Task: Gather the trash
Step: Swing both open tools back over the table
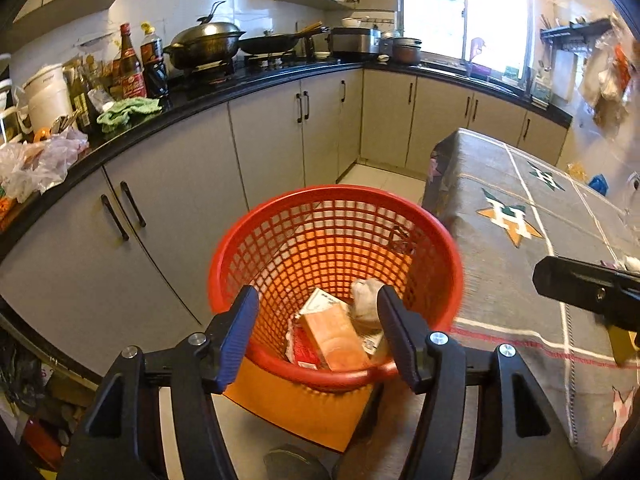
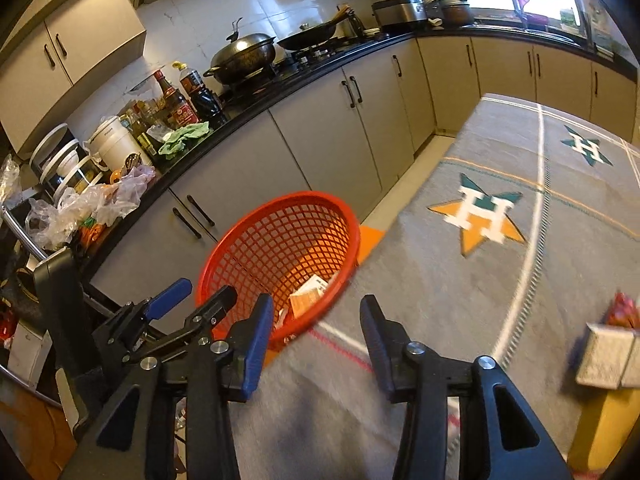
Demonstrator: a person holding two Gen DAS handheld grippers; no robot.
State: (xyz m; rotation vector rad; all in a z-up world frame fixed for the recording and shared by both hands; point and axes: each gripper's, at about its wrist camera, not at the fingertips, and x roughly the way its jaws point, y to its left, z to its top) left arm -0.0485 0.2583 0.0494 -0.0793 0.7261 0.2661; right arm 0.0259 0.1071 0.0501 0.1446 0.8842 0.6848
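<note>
Hovering over the red basket [image 1: 335, 280], my left gripper [image 1: 318, 322] has its jaws apart with nothing between them. Inside the basket lie an orange box [image 1: 334, 336] and crumpled paper [image 1: 366, 300]. My right gripper [image 2: 316, 340], also parted and empty, is over the grey tablecloth [image 2: 460, 280] beside the basket.
</note>
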